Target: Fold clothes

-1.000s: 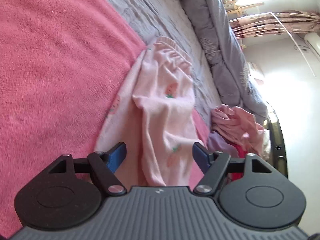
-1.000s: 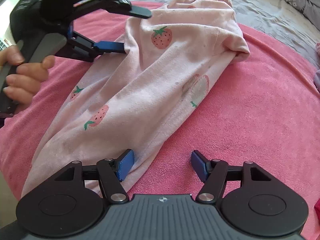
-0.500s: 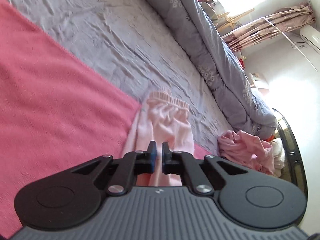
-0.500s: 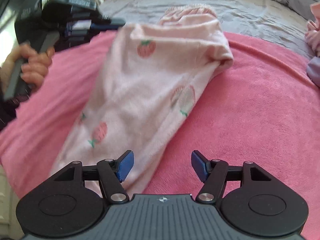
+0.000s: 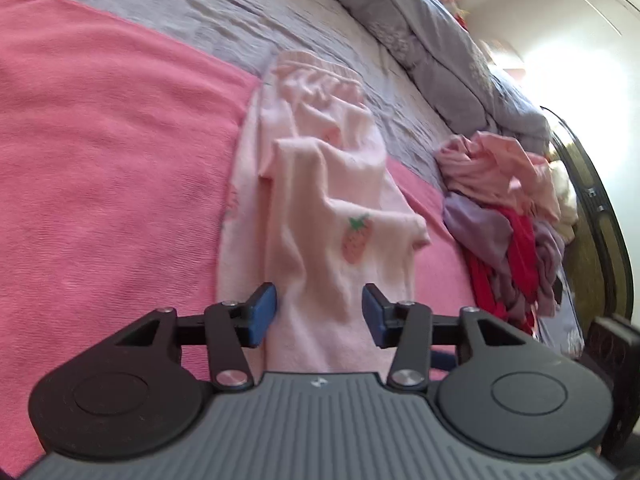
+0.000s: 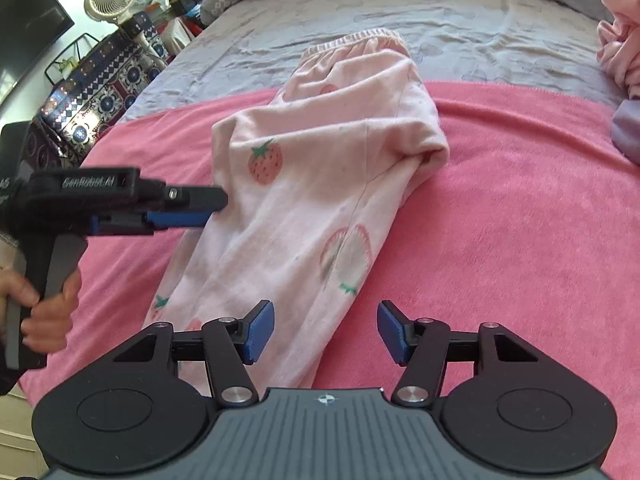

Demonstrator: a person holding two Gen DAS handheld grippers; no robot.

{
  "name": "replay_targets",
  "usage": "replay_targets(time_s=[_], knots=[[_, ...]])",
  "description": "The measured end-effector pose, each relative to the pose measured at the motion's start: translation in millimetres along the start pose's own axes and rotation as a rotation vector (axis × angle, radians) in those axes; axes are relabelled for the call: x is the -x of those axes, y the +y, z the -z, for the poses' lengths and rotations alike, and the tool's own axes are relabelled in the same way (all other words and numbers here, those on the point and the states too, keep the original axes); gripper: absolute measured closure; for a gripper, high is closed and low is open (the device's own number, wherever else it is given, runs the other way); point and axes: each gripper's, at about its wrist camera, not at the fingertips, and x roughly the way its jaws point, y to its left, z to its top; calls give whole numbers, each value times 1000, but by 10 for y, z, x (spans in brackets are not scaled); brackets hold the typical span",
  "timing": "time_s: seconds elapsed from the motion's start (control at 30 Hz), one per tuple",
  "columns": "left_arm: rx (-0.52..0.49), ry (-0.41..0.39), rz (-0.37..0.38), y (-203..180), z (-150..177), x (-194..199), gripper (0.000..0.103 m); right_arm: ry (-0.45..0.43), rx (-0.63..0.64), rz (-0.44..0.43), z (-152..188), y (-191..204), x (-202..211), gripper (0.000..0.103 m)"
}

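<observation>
Left gripper (image 5: pixel 319 312): matte black linkage arms on two round black housings, each with an embossed disc; silver pivot screws; blue rectangular pads (image 5: pixel 262 314); grey ribbed body bearing a small white emblem. Right gripper (image 6: pixel 326 330): identical build, with blue pads, silver screws and a grey ribbed deck with a compass-like mark. Seen from the side, the left unit shows a black casing with raised lettering and a grey pistol handle, wrapped by the hand (image 6: pixel 48 312).
</observation>
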Motion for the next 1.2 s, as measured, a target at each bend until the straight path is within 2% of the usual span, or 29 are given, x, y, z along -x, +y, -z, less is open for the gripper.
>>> replay_targets(time_s=[0.13, 0.2, 0.3, 0.37, 0.5, 0.53, 0.6, 0.67, 0.8, 0.97, 1.1, 1.2], knots=[[-5, 7, -50, -2, 12, -74, 51, -10, -24, -11, -106, -75, -79, 50], [3, -22, -66, 5, 10, -16, 51, -11, -17, -3, -142, -85, -99, 50], [-1, -73, -137, 38, -2, 58, 51, -10, -17, -1, -161, -100, -112, 50], [27, -74, -127, 85, -54, 23, 51, -5, -26, 3, -149, -115, -132, 50], [-42, -95, -102, -29, -169, -93, 51, -15, -56, 4, -120, -134, -144, 50], [-42, -105, -95, -39, -185, -130, 53, -28, -66, 2, -110, -137, -135, 50], [23, -136, -70, 3, -199, -201, 60, -46, -89, -8, -112, -147, -131, 50], [100, -156, -27, 55, -196, -235, 90, -61, -116, -21, -122, -159, -133, 50], [172, -221, 12, 64, -202, -149, 96, -70, -161, -37, -164, -189, -150, 50], [128, -296, 1, -33, -385, 40, 101, -66, -170, -40, -175, -191, -168, 50], [87, -233, -58, -1, -475, -54, 101, -66, -114, -4, -151, -80, -115, 50], [80, -185, -55, 43, -424, -93, 101, -111, 72, 72, -119, 308, 23, 50]])
